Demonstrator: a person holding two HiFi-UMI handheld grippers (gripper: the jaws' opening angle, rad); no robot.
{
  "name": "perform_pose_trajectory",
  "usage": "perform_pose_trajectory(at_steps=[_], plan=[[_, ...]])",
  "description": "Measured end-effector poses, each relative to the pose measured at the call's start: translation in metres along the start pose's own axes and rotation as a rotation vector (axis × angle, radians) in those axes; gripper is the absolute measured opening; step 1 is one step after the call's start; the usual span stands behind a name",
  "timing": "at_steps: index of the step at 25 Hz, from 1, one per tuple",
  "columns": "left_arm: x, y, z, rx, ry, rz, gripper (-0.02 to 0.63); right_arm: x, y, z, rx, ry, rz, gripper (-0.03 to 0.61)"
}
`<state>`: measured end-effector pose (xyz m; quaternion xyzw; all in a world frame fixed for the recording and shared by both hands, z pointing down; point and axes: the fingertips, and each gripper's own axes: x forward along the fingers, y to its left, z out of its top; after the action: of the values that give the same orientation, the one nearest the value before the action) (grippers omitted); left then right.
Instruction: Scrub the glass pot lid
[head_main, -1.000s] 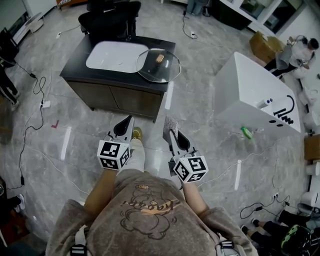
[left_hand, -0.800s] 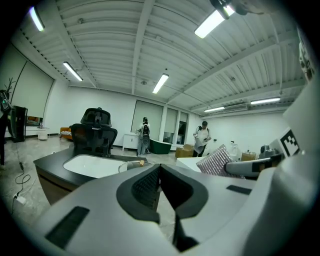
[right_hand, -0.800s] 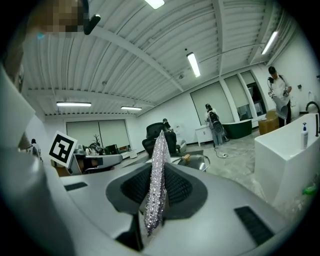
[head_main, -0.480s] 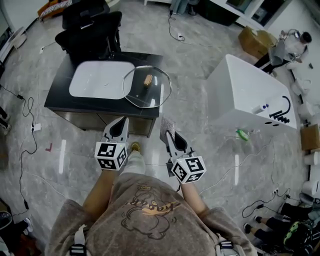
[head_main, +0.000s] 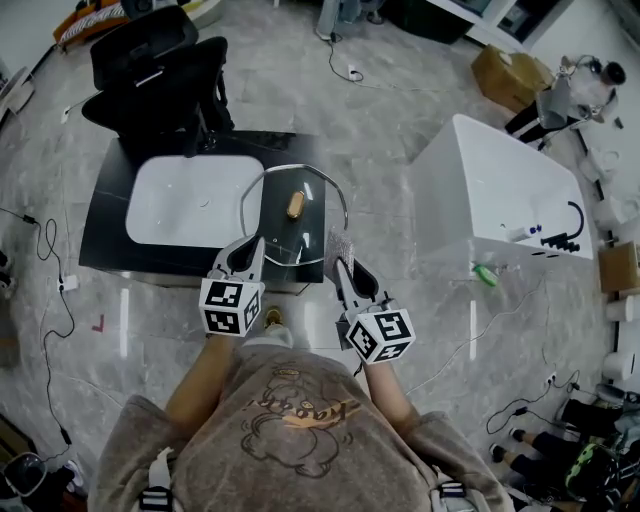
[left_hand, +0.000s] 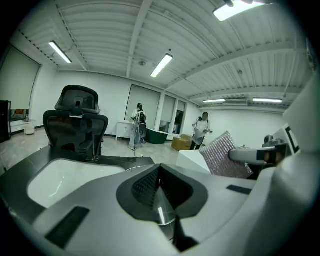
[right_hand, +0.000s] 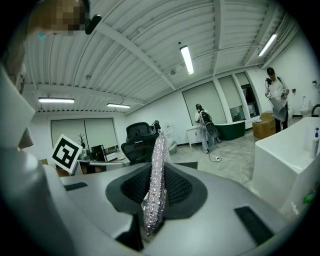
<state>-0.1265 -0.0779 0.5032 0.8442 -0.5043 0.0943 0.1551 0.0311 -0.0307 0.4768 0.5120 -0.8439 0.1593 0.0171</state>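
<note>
The glass pot lid (head_main: 312, 190) with a wooden knob (head_main: 294, 204) lies on the black counter (head_main: 105, 215), partly over the right rim of the white sink basin (head_main: 185, 200). My left gripper (head_main: 249, 250) is shut with nothing in it, its tip at the lid's near left rim. My right gripper (head_main: 341, 264) is shut on a silvery scrub cloth (head_main: 341, 243), which stands upright between the jaws (right_hand: 156, 185) near the lid's near right rim. The left gripper view shows its closed jaws, the basin (left_hand: 65, 177) and the cloth (left_hand: 225, 156) to the right.
A black office chair (head_main: 150, 75) stands behind the counter. To the right is a white bathtub (head_main: 510, 190), with a green bottle (head_main: 487, 272) on the floor beside it. Cables run over the floor. A cardboard box (head_main: 510, 70) and people are far off.
The person has walked up to the counter. Both grippers, earlier over bare floor, now reach the counter's front edge and the lid's near rim. Both stay shut, the cloth still in the right.
</note>
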Motion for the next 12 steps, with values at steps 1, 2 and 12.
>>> perform_pose_trajectory(at_steps=[1,2,12], plan=[[0.008,0.005,0.001,0.001,0.012,-0.001,0.017,0.007,-0.004,0.003,0.001,-0.002,-0.007,0.072],[0.016,0.008,0.003,0.008,0.02,-0.002,0.017,0.013,-0.008,0.006,0.003,-0.005,-0.014,0.072],[0.07,0.013,0.023,0.023,0.041,0.005,0.019,0.053,-0.05,0.018,0.023,0.019,-0.02,0.072]])
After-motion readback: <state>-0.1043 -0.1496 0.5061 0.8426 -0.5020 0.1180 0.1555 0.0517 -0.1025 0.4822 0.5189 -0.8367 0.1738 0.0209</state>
